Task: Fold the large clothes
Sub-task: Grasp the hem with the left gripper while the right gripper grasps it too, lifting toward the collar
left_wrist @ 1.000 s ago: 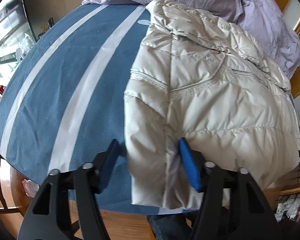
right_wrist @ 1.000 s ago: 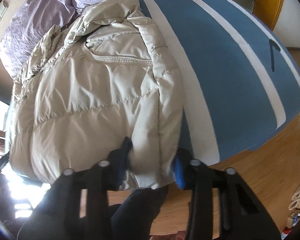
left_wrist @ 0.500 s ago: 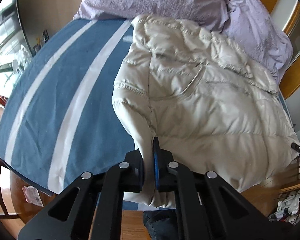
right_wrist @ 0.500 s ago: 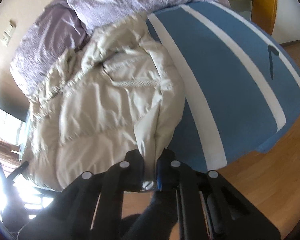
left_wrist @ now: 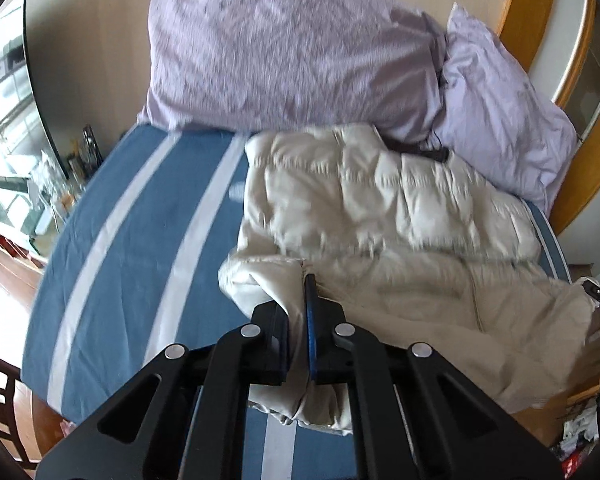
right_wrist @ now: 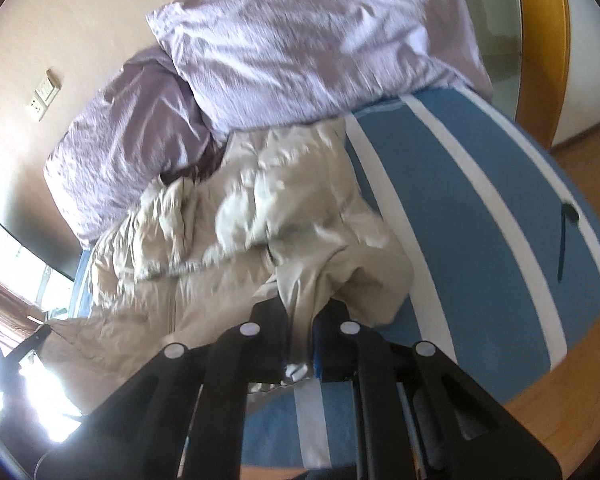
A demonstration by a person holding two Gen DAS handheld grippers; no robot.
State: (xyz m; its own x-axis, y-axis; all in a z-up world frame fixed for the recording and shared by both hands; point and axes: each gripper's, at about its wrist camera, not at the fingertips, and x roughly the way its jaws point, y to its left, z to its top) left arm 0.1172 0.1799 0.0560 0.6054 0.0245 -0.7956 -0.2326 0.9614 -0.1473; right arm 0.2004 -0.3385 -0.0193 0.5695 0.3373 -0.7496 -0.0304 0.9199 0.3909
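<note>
Mid-fold on the jacket [left_wrist: 380, 216], looks like: near hem pinched at both corners and lifted toward the collar end, which lies on the blue striped cover [left_wrist: 132, 248] right up against the purple pillows [left_wrist: 292, 52]. Main risk from here, probably: slippery puffy fabric sliding out of a pinch, since only a thin bit of hem sits between the pads, esp. on the right where a small white tag pokes out just below the grip. Second worry: one side carried further than the other, so a crooked fold line and a lumpy stack. Also possible for the hem to get dumped onto the pillows instead of the jacket's own shoulders, given how close they are. Trapped air in the padding likely to spring the fold back open too if let go without pressing. Left claw [left_wrist: 300, 300]: closed nearly all the way, blue pad tight on the hem at the jacket's left corner. Right claw [right_wrist: 300, 320]: same deal, clamped narrow on a bunched strip of hem at the right corner, fabric hanging down between the fingers.
</note>
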